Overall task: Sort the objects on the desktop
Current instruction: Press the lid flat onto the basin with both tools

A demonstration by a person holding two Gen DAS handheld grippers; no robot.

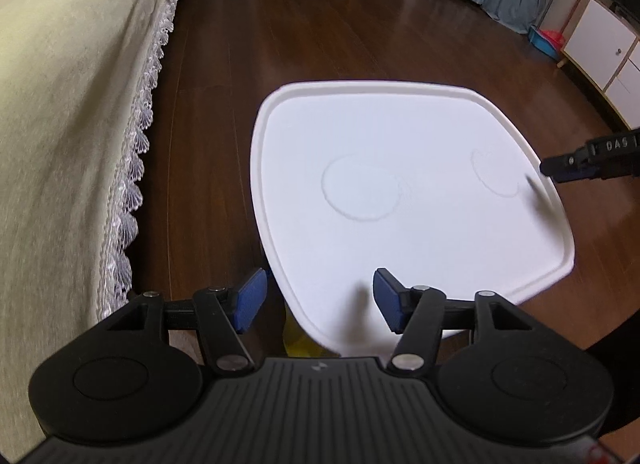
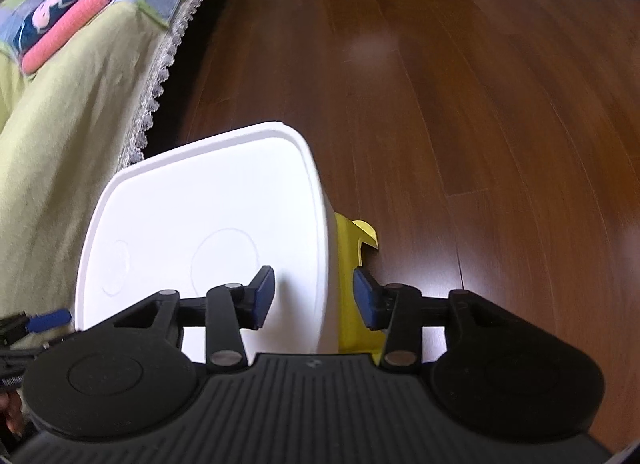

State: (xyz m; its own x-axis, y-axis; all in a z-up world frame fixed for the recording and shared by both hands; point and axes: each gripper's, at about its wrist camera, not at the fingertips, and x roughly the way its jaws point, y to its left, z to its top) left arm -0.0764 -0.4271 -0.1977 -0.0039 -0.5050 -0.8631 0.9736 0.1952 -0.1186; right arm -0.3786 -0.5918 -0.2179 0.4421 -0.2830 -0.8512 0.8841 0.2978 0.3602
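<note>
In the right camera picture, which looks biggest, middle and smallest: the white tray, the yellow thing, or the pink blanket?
1. White tray
2. Pink blanket; farther away, so really bigger than it looks
3. Yellow thing; partly hidden under the tray

Green lace-edged bedspread (image 1: 68,104), dark wood floor (image 2: 480,104), white cabinet (image 1: 600,48).

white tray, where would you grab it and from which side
Probably the raised rim of the white tray on its right edge, approached from the right: that edge overhangs the yellow base, and the right gripper, open, already straddles it. The flat top offers nothing to pinch.
</note>
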